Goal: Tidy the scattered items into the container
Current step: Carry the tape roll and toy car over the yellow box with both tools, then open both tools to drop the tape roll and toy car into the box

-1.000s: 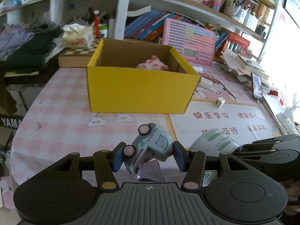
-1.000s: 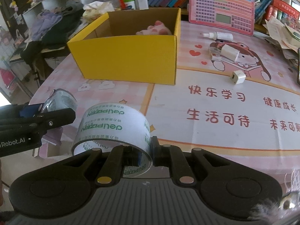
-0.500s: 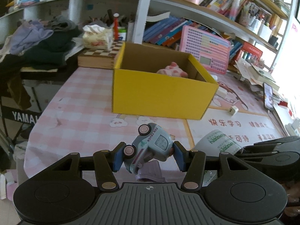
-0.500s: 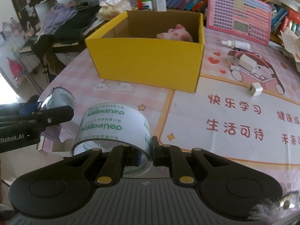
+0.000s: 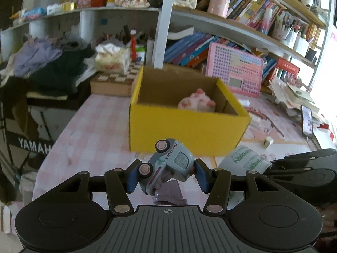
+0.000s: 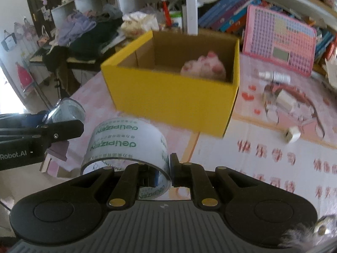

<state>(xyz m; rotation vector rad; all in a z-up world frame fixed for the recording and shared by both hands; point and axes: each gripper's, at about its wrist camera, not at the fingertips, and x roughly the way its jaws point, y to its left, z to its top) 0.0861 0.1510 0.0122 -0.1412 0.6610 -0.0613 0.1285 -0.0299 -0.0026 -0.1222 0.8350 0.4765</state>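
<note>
Left gripper (image 5: 166, 176): blue pads clamped on the toy truck (image 5: 168, 165), a pale blue-grey toy with pink wheels, tipped on its side and lifted off the table (its purple rear flap hangs below).
Right gripper (image 6: 163, 171): fingers pinch the wall of the tape roll (image 6: 128, 145), one pad inside the ring and one outside; the roll bears green lettering and is carried clear of the table.
Table (image 5: 94, 122): pink checked cloth, printed mat on the right side.
Yellow box (image 6: 168, 97): open-topped, standing on the table beyond both grippers.
Pink plush (image 6: 203, 67): lying inside the box, toward its right end.
White cube (image 6: 291, 135): on the mat, right of the box.
Spray bottle (image 6: 273, 76): lying farther back.
</note>
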